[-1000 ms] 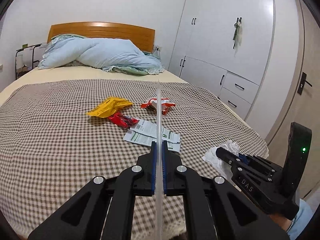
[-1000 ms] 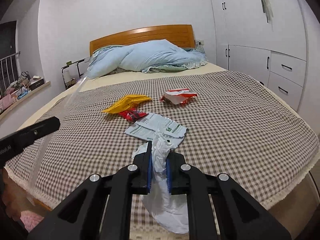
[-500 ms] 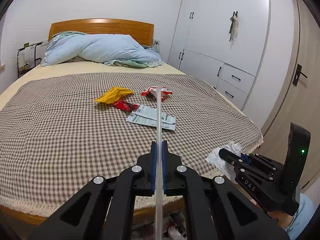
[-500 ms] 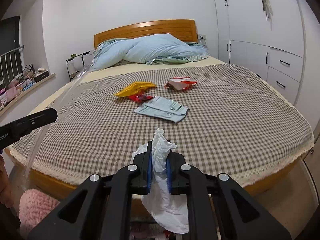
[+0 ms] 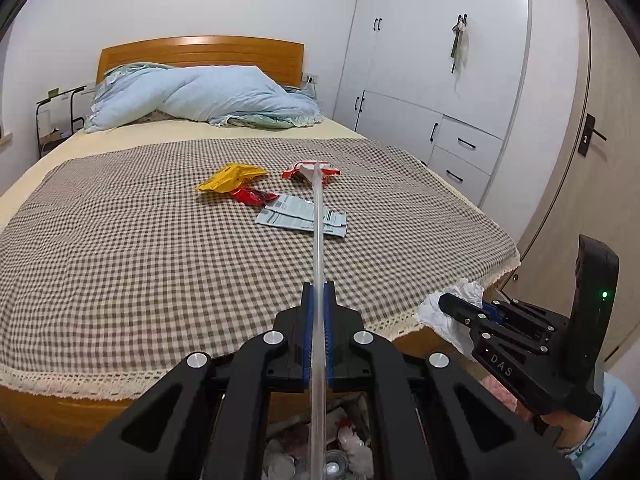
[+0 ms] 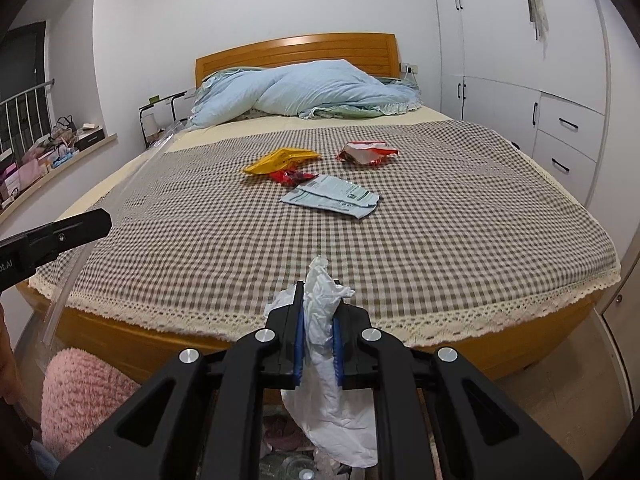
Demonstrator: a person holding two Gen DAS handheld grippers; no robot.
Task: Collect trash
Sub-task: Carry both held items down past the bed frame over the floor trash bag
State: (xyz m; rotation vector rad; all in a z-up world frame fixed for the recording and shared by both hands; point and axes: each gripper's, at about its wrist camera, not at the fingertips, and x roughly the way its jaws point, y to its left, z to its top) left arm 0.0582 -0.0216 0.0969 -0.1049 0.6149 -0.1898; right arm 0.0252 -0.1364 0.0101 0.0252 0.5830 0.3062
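The step in hand looks like the drop-off: the right gripper [image 6: 318,336] is clamped on a crumpled white tissue [image 6: 326,364] that hangs past the foot of the bed [image 6: 400,320], over what seems a trash bag below — next its jaws need to part there. The left gripper [image 5: 318,332], level and pointing forward, pinches a clear plastic edge [image 5: 317,240], likely the bag's rim. Farther off, 4 wrappers lie on the checked blanket — grey packet [image 6: 330,196] nearest, yellow wrapper [image 6: 280,160] beyond.
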